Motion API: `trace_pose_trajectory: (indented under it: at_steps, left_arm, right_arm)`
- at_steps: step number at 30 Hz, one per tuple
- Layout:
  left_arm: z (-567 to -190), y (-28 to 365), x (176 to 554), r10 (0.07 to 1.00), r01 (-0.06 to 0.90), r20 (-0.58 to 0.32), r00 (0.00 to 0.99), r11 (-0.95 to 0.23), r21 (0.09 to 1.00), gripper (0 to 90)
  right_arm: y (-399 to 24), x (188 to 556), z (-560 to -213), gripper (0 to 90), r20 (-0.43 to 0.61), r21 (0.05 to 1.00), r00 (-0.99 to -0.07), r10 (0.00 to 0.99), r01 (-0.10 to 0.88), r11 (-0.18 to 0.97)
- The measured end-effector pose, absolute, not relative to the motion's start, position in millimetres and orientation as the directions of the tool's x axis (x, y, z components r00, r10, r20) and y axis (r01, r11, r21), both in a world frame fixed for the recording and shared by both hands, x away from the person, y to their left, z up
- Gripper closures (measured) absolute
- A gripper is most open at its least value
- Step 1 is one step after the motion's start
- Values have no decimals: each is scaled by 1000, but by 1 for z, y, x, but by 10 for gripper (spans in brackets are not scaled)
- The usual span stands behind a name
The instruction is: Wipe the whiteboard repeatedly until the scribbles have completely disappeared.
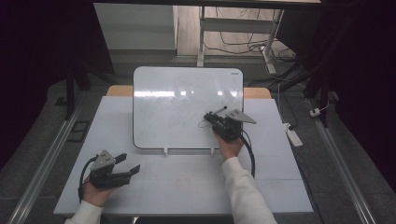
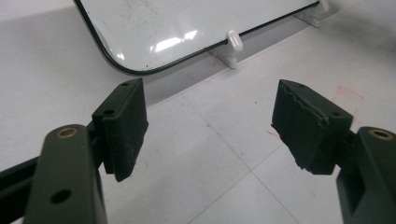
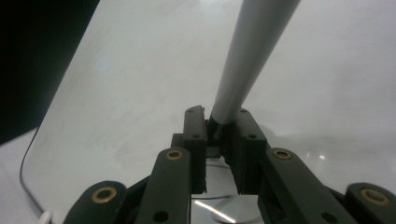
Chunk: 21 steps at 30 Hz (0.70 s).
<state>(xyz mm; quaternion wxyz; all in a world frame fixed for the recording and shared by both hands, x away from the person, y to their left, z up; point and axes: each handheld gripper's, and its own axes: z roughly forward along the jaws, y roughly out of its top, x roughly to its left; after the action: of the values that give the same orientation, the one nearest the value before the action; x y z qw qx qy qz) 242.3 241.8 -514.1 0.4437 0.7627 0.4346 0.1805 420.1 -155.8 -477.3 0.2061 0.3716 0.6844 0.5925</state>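
Your right gripper [image 1: 215, 116] is up over the whiteboard [image 1: 177, 102], right-hand half of it, jaws clamped on a grey marker [image 3: 247, 56]; in the right gripper view the marker sticks out from between the pads and runs up and away across the board face; can't tell if the tip touches the board; a faint dark squiggle sits on the board just left of the gripper in the high view. Your left gripper [image 1: 128, 164] is low at the front left of the table [image 1: 280, 186], held in your left hand [image 1: 95, 193], jaws wide apart, nothing between them; the left gripper view shows bare white table between the pads [image 2: 123, 126], with the board's rounded lower corner and two white clip feet [image 2: 232, 44] beyond. The board stands tilted back at mid-table, propped on those feet; your right sleeve [image 1: 245, 191] is white; the two grippers are well apart.
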Motion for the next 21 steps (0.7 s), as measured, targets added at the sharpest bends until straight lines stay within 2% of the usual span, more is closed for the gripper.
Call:
trace_pose_trajectory:
  at_steps: [3, 7, 11, 13, 17, 19, 21]
  left_arm:
    - [-515, 242, 245, 825, 508, -115, 554, -226, 831, 274]
    - [-515, 240, 245, 822, 508, -108, 559, -236, 828, 274]
    - [-514, 241, 243, 824, 505, -111, 556, -228, 832, 274]
    - [-515, 241, 245, 825, 508, -114, 554, -226, 831, 274]
    - [-515, 240, 246, 822, 508, -109, 558, -236, 828, 274]
    - [-515, 240, 244, 822, 506, -107, 559, -236, 830, 274]
    - [-514, 241, 243, 823, 504, -110, 558, -230, 832, 274]
  right_arm:
    - [-152, 416, -481, 777, 159, 965, -639, 753, 261, 18]
    - [-134, 406, -491, 777, 116, 961, -697, 708, 257, 96]
    - [-158, 413, -485, 777, 160, 964, -636, 755, 265, 19]
    - [-158, 411, -486, 777, 176, 963, -634, 753, 271, 3]
    - [-133, 399, -498, 777, 124, 959, -707, 696, 265, 99]
    - [-139, 401, -495, 777, 140, 956, -704, 697, 279, 90]
    - [-152, 403, -491, 777, 137, 961, -658, 740, 271, 63]
